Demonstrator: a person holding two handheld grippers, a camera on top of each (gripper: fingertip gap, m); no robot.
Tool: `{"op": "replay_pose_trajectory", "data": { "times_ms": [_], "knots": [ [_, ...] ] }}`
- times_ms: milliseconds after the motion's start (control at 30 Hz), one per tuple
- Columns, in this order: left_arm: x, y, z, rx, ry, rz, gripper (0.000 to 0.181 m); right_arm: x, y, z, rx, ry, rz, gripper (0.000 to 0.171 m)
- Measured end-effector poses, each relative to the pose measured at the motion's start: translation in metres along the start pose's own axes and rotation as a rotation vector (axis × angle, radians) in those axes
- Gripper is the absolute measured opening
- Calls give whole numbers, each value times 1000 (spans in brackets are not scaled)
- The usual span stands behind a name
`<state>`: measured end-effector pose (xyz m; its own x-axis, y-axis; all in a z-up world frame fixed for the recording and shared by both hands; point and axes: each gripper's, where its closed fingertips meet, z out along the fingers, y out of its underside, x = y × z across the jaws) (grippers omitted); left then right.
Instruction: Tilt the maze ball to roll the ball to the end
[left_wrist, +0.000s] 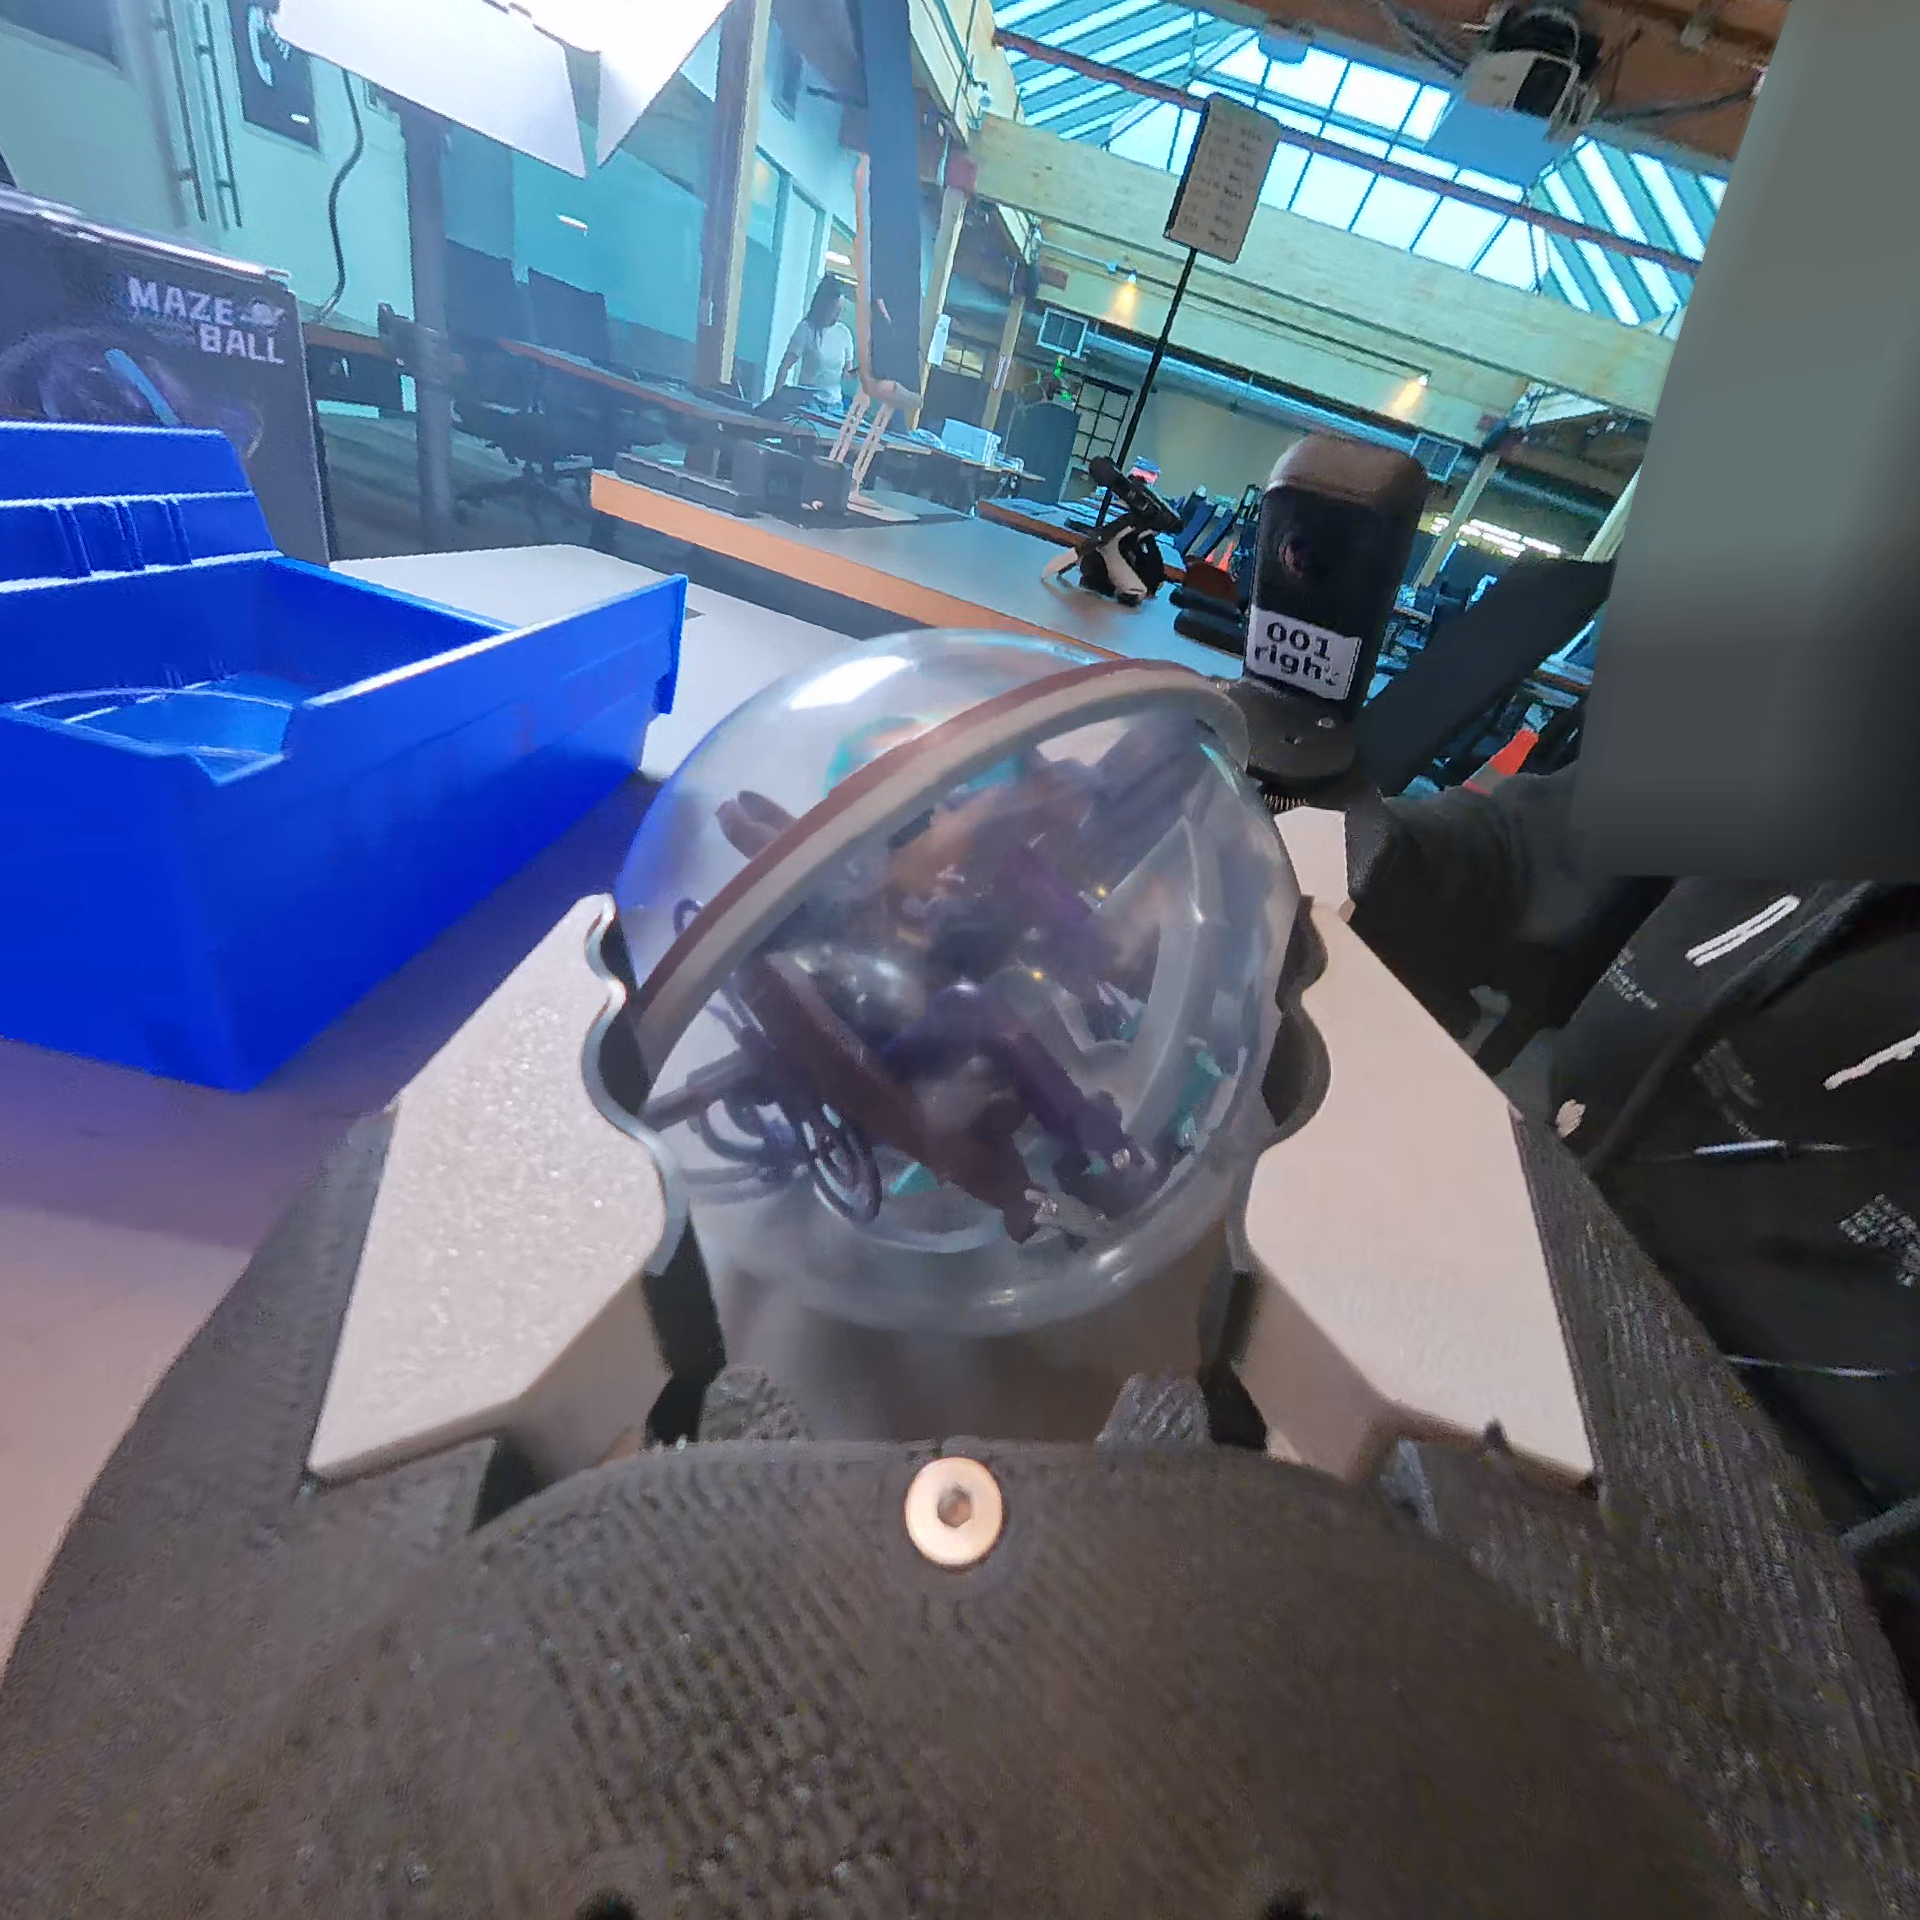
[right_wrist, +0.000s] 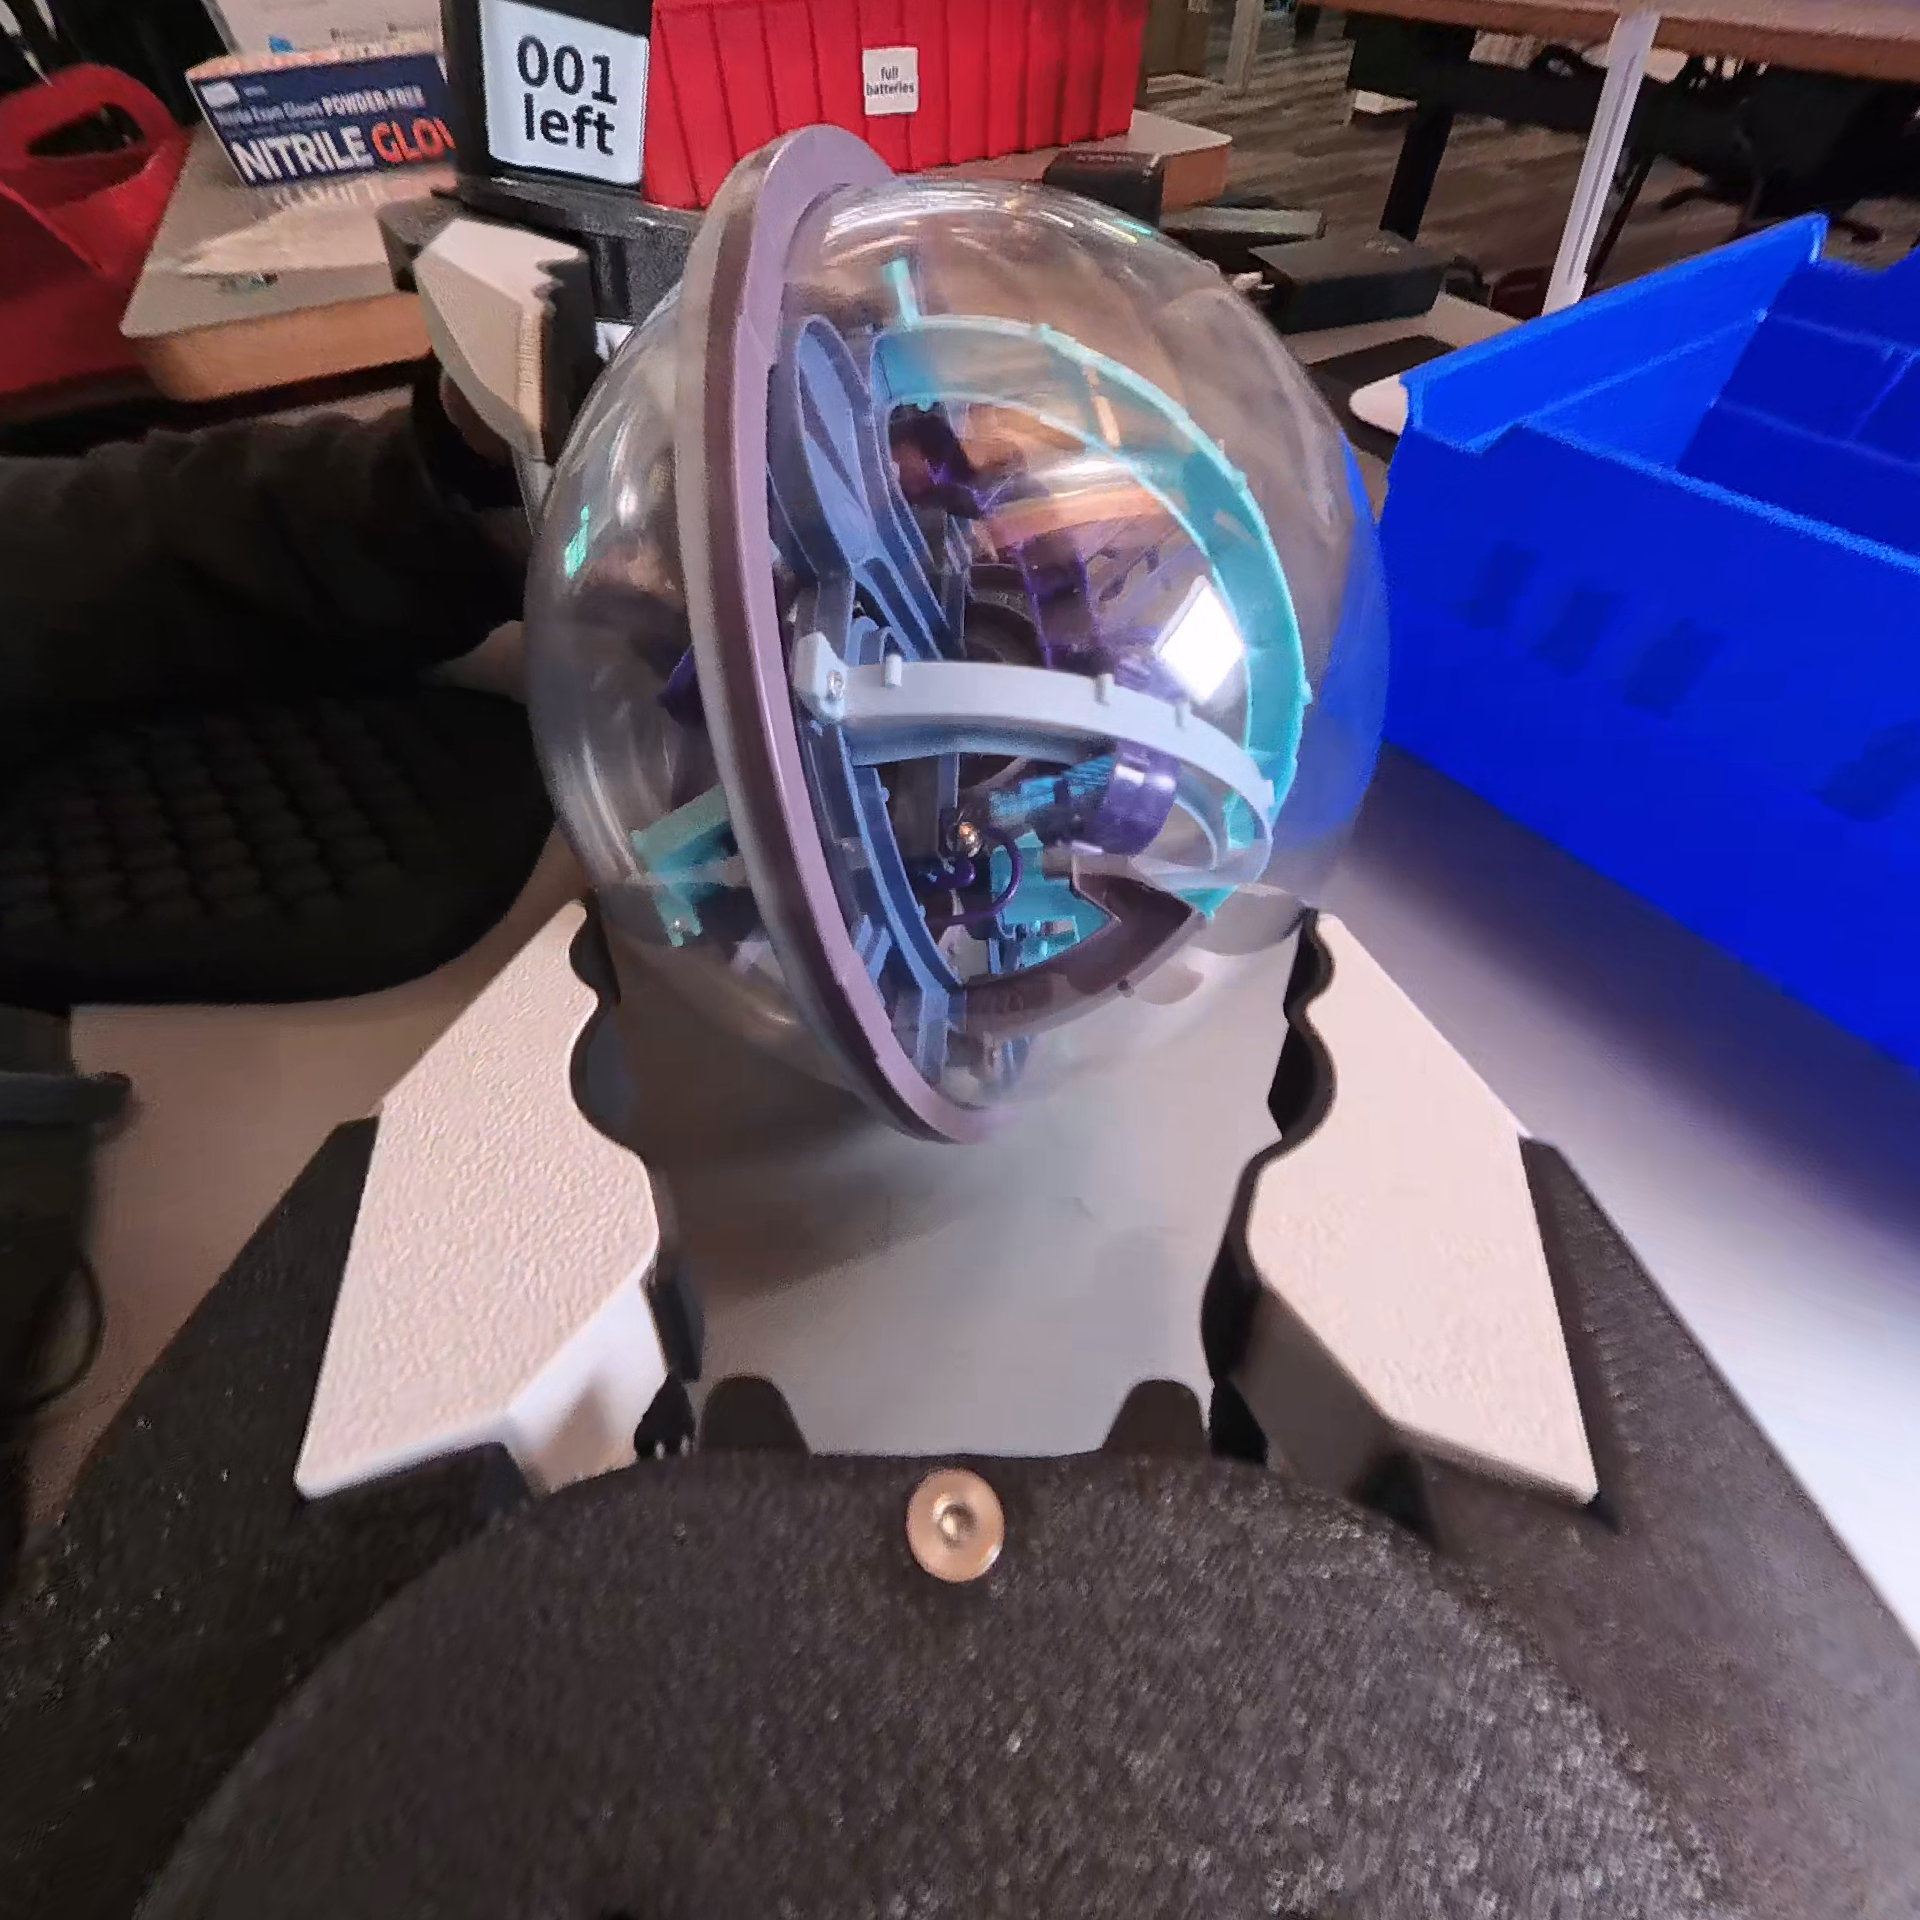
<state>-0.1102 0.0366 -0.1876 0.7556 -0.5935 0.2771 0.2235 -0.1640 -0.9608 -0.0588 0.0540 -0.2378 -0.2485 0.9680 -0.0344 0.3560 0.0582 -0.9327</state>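
Note:
The maze ball (left_wrist: 956, 997) is a clear sphere with a purple equator ring and blue, teal and purple tracks inside. My left gripper (left_wrist: 956, 935) is shut on it, with a white finger pressed on each side. In the right wrist view the maze ball (right_wrist: 935, 623) stands with its ring near vertical, and my right gripper (right_wrist: 945, 935) is shut on its lower sides. A small steel ball (right_wrist: 966, 831) sits low in the tracks. The two grippers face each other across the sphere: the right one's camera housing (left_wrist: 1330, 561) shows behind it, and a left finger (right_wrist: 488, 301) shows at its far left.
A blue bin (left_wrist: 312, 831) stands close on the table (left_wrist: 104, 1195); it is at the right in the right wrist view (right_wrist: 1662, 623). The toy's dark box (left_wrist: 156, 343) is behind it. A red bin (right_wrist: 883, 83) and a glove box (right_wrist: 322, 114) stand farther back. A dark sleeve (right_wrist: 208, 540) is at the left.

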Motion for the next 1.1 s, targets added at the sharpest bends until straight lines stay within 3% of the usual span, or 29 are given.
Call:
{"op": "replay_pose_trajectory", "data": {
  "times_ms": [567,1100],
  "knots": [
    [-13,-7,6,-2,-48,-266,119,3,-8,-6,10,-90,268,124],
    [-8,6,7,-12,-13,-138,119,13,-13,-15,27,-38,-11,123]
  ]
}}
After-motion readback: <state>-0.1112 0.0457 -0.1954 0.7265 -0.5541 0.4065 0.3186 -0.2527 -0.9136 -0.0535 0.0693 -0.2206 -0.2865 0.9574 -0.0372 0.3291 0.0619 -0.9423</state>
